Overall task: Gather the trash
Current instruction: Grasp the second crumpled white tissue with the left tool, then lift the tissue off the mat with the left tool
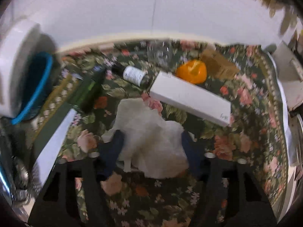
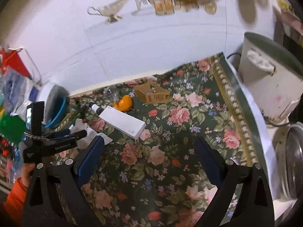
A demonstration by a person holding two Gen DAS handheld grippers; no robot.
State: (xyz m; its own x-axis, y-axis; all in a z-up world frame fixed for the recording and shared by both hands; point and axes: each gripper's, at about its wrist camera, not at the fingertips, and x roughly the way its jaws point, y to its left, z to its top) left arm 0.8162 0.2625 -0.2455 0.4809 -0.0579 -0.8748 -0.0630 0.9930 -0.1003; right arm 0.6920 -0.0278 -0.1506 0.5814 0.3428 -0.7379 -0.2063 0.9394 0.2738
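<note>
My left gripper (image 1: pixel 151 138) is shut on a crumpled white tissue (image 1: pixel 149 141), held between its blue pads just above the floral tablecloth (image 1: pixel 246 141). Beyond it lie a long white box (image 1: pixel 191 98), an orange peel (image 1: pixel 192 71), a dark bottle with a white label (image 1: pixel 134 74) and a green bottle (image 1: pixel 89 92). A white bin with a blue liner (image 1: pixel 32 87) stands at the left. My right gripper (image 2: pixel 149 151) is open and empty above the cloth (image 2: pixel 189 132); it sees the left gripper (image 2: pixel 73 134), tissue (image 2: pixel 81 126), box (image 2: pixel 123 122), peel (image 2: pixel 124 103) and bin (image 2: pixel 55 104).
A small brown basket (image 2: pixel 153 94) and a clear glass (image 2: pixel 110 93) sit at the back near the white tiled wall. A white appliance (image 2: pixel 270 87) and a metal pot lid (image 2: pixel 291 160) stand to the right of the table. A white box (image 1: pixel 55 143) lies at the left.
</note>
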